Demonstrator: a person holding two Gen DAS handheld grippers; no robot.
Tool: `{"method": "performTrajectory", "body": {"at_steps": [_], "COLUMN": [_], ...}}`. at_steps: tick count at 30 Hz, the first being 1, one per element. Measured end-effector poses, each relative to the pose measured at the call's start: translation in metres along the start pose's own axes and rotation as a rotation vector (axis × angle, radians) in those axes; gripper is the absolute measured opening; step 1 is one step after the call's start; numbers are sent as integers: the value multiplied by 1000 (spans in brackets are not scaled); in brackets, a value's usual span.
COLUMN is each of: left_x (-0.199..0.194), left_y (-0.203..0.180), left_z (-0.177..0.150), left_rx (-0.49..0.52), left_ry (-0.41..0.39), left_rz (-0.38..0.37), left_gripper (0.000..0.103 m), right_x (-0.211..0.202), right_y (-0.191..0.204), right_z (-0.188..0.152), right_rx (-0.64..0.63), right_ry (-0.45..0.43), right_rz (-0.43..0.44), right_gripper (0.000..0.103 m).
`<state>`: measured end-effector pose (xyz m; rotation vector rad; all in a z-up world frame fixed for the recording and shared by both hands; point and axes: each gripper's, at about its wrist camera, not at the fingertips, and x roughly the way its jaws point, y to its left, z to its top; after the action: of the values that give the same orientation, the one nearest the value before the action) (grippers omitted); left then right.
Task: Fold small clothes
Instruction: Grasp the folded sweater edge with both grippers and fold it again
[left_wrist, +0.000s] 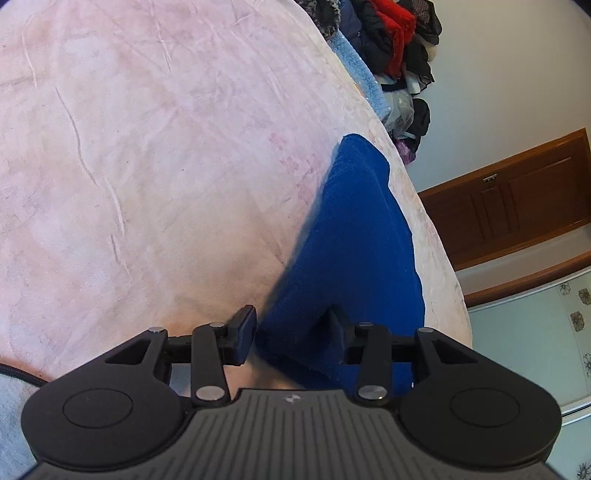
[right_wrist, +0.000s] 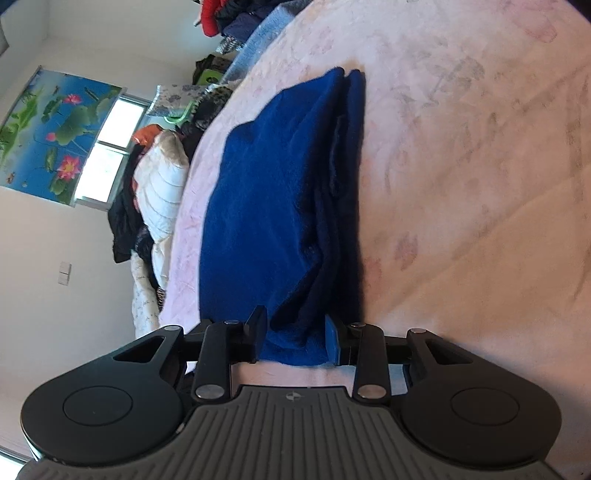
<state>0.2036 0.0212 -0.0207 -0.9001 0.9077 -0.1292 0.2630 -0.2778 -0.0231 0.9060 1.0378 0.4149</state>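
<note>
A folded dark blue garment (left_wrist: 354, 229) lies near the edge of a bed under a pale pink cover (left_wrist: 147, 166). In the left wrist view its near end sits between the fingers of my left gripper (left_wrist: 291, 330), and both pads touch the cloth. The right wrist view shows the same blue garment (right_wrist: 266, 206) from its other end, stacked in several layers on the pink cover (right_wrist: 461, 184). My right gripper (right_wrist: 295, 332) is clamped across the thickness of that end. Both grippers are rolled on their sides, with one finger against the bed.
A heap of dark, red and light blue clothes (left_wrist: 391, 33) sits at the far end of the bed. A white quilted jacket and more clothes (right_wrist: 159, 184) are piled beside the bed under a window (right_wrist: 110, 147). A brown wooden door (left_wrist: 517, 199) stands beyond the bed's edge.
</note>
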Motion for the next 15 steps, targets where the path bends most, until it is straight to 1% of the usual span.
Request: {"method": "performTrajectory", "body": {"at_steps": [1, 2, 6, 7, 8, 9, 11, 13, 14, 15], "left_x": [2, 5, -6, -5, 0, 7, 4, -2, -4, -4], "left_y": [-3, -7, -18, -17, -14, -11, -14, -17, -17, -15], "left_z": [0, 1, 11, 14, 15, 15, 13, 11, 10, 10], "left_rx": [32, 63, 156, 172, 177, 176, 202, 210, 207, 201], "left_ry": [12, 32, 58, 63, 81, 99, 89, 81, 85, 94], "left_rz": [34, 63, 67, 81, 100, 114, 110, 81, 74, 73], "left_gripper": [15, 13, 11, 11, 11, 11, 12, 14, 21, 25], "right_x": [3, 4, -11, -15, -14, -12, -14, -24, -30, -36], "right_y": [-1, -1, 10, 8, 2, -5, -13, -8, -6, -4], "right_z": [-2, -4, -18, -21, -22, -23, -24, -25, -24, -23], "right_rx": [-10, -22, -94, -95, -90, -82, -42, -38, -31, -17], "right_ry": [1, -1, -21, -22, -16, -15, -29, -62, -80, -95], "right_rz": [-20, -35, -43, -49, -77, -101, -41, 18, 40, 61], "right_gripper": [14, 14, 12, 12, 11, 6, 14, 25, 31, 40]}}
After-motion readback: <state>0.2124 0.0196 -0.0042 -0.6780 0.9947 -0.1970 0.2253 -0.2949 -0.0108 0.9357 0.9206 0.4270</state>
